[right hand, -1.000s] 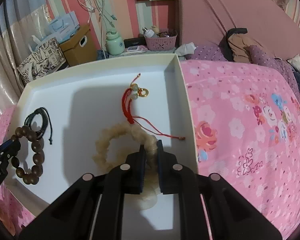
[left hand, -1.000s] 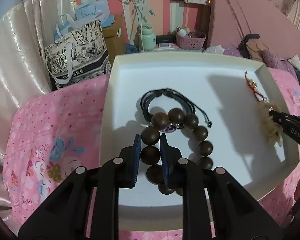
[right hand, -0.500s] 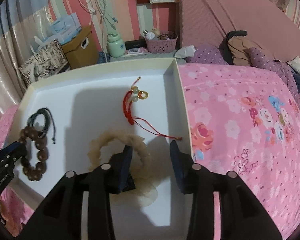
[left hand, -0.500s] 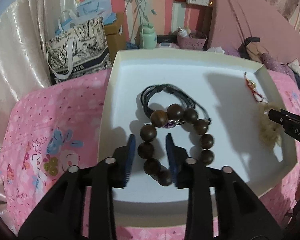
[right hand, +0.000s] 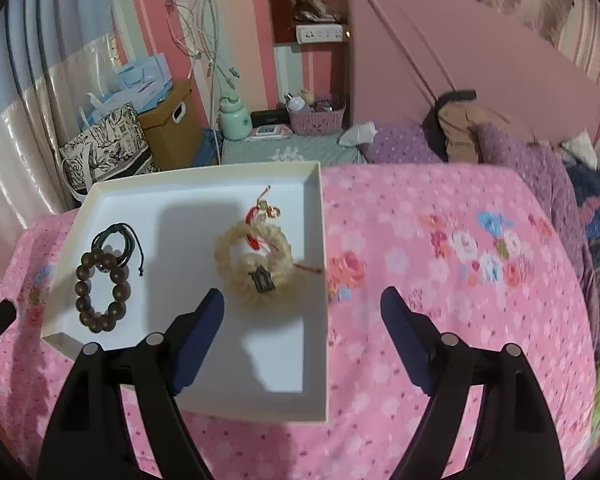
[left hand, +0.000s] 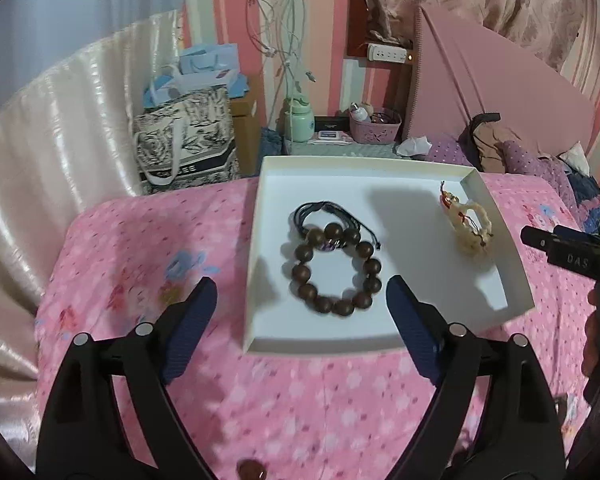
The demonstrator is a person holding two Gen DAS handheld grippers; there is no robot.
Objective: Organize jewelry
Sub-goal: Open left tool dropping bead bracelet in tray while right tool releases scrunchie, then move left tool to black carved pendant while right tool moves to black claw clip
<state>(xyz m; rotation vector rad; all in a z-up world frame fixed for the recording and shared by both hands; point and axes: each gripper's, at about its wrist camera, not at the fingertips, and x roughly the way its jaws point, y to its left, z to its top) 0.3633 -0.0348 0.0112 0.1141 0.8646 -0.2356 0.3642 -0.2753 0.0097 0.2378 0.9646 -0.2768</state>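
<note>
A white tray [left hand: 500, 304] [right hand: 312, 408] lies on the pink bed. In it, a dark wooden bead bracelet [left hand: 308, 292] [right hand: 83, 304] overlaps a black cord bracelet [left hand: 320, 210] [right hand: 112, 236] on the left. A cream bead bracelet [left hand: 474, 240] [right hand: 252, 296] lies over a red cord charm [left hand: 446, 198] [right hand: 265, 208] on the right. My left gripper [left hand: 302, 300] is wide open and empty, held back above the tray's near edge. My right gripper [right hand: 302, 312] is wide open and empty above the tray's near right corner; its body [left hand: 572, 258] shows in the left wrist view.
The pink floral bedspread [left hand: 140, 264] [right hand: 460, 264] surrounds the tray. A small brown bead [left hand: 250, 470] lies on the bed near the bottom edge. Pillows and clothes [right hand: 480, 136] sit at the headboard. Bags [left hand: 188, 140] and a bedside shelf [right hand: 284, 128] stand behind the bed.
Both grippers let go of their bracelets, opened wide and pulled back and up from the tray. The wooden and cream bracelets now lie in the tray.
</note>
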